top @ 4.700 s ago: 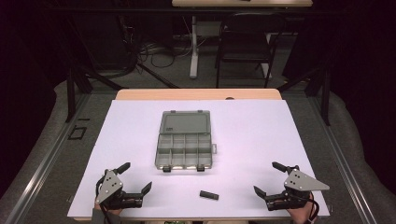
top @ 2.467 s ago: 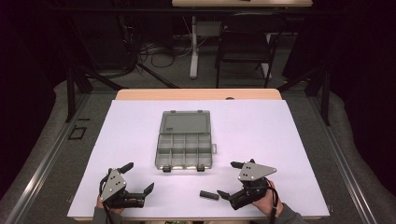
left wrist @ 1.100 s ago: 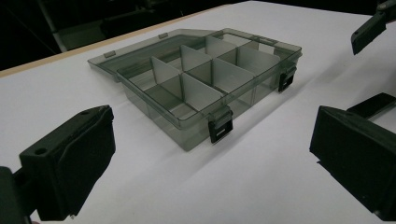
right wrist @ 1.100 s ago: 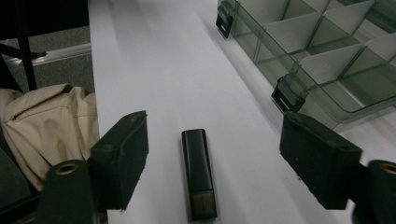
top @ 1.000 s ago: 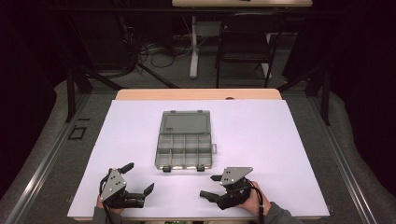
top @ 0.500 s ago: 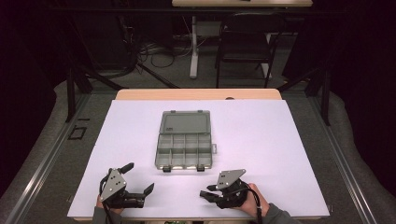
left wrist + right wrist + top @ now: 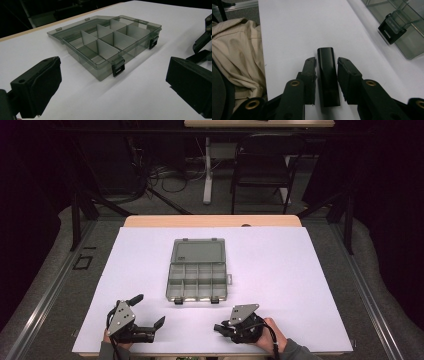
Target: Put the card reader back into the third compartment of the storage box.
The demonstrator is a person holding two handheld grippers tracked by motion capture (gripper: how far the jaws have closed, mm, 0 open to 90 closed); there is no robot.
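Right gripper (image 7: pixel 326 68): jaws have just been closing and are drawn in on a small black oblong part (image 7: pixel 327 75), which lies flat on the white table (image 7: pixel 300 270) near its front edge, short of the open compartment box (image 7: pixel 197 272). Left gripper (image 7: pixel 147 317): held low at the front left, jaws spread wide, nothing grasped.
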